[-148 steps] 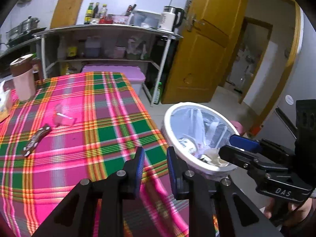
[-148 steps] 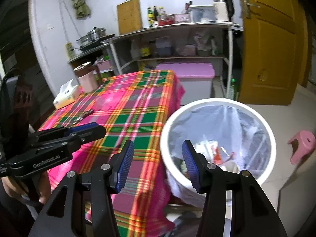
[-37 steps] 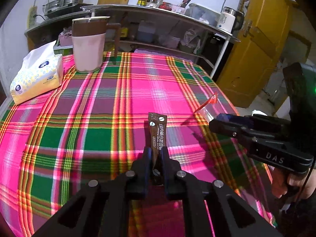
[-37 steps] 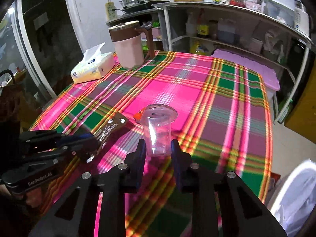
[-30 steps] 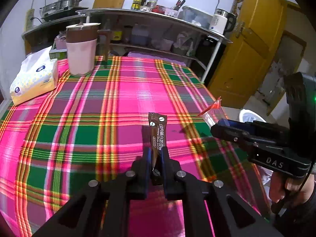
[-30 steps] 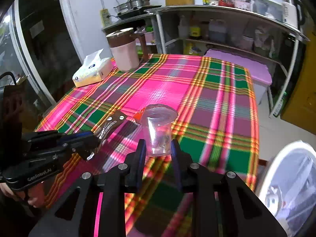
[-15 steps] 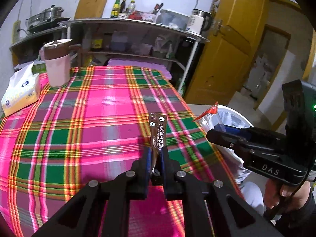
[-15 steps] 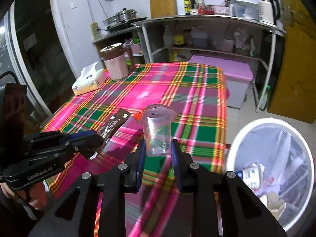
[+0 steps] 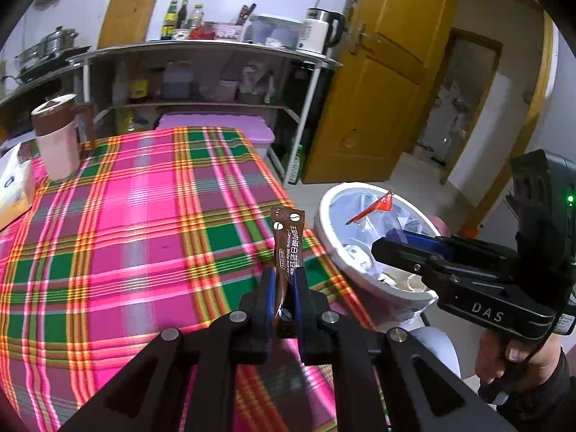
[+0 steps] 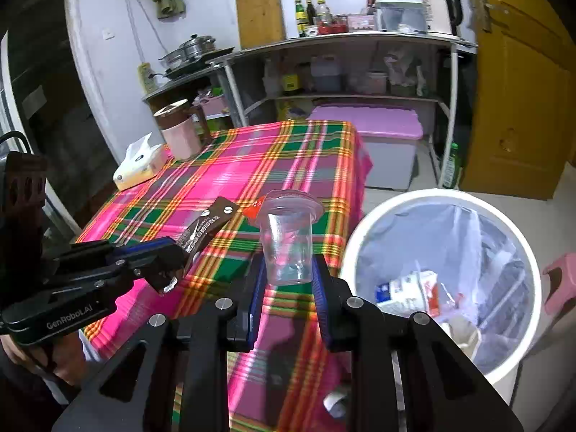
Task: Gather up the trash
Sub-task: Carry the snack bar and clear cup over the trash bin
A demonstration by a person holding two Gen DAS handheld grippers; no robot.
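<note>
- Trash on the move: left tool (image 9: 284, 284) clamps the coffee sachet (image 9: 287, 239), right tool (image 10: 288, 280) grips the clear cup (image 10: 288, 241).
- Both have swung off the tabletop (image 9: 126, 223) toward the bin (image 10: 363, 230), now beside it; dropping comes next.

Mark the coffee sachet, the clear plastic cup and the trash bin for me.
coffee sachet (image 9: 287, 241), left wrist view, on its printed brown face.
clear plastic cup (image 10: 287, 243), right wrist view, on its transparent side wall.
trash bin (image 10: 532, 262), right wrist view, on its white rim.
</note>
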